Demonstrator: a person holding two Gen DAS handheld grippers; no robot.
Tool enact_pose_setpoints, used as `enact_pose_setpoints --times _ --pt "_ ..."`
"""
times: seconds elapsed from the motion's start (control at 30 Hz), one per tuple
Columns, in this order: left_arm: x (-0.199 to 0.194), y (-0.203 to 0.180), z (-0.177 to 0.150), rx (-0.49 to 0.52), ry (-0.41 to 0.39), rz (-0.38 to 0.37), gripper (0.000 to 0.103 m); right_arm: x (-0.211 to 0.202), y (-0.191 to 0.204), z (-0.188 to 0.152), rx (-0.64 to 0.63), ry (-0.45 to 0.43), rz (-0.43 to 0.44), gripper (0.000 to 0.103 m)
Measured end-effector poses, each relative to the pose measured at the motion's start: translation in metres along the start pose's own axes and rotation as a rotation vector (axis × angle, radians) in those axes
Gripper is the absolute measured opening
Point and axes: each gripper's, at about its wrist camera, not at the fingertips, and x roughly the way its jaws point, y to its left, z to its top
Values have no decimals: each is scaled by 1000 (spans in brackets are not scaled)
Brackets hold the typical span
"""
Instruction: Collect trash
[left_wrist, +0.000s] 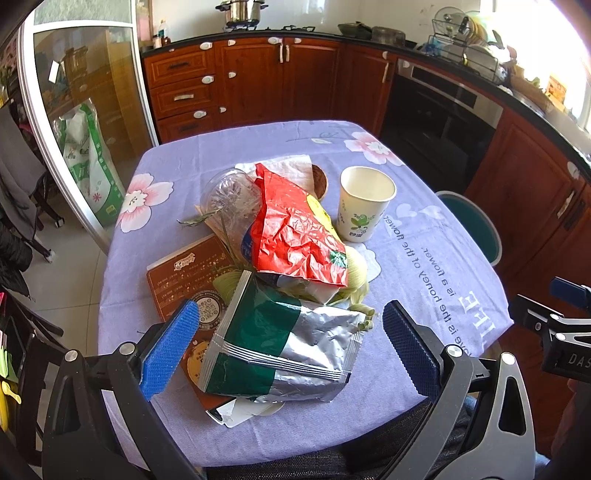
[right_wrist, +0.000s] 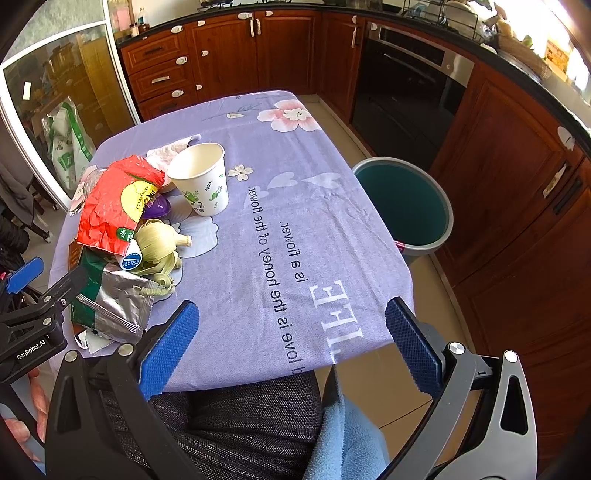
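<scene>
Loosely heaped trash pile (left_wrist: 288, 266): crumpled red wrapper (left_wrist: 299, 236) topmost.

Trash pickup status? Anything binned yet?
Nothing looks binned: the bin shows only its green inside. In hand: nothing; left tool is open over the foil bag, right tool open over bare cloth. Left: red wrapper, paper cup, clear cup, husks.

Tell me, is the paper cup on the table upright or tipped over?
Upright. The paper cup stands on its base, its open rim facing up.
</scene>
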Motion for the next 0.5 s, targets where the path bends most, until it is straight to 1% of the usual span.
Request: enact_pose_setpoints --times 0.5 --pt "0 0 0 0 -2 -1 100 1 -1 0 1 2 0 97"
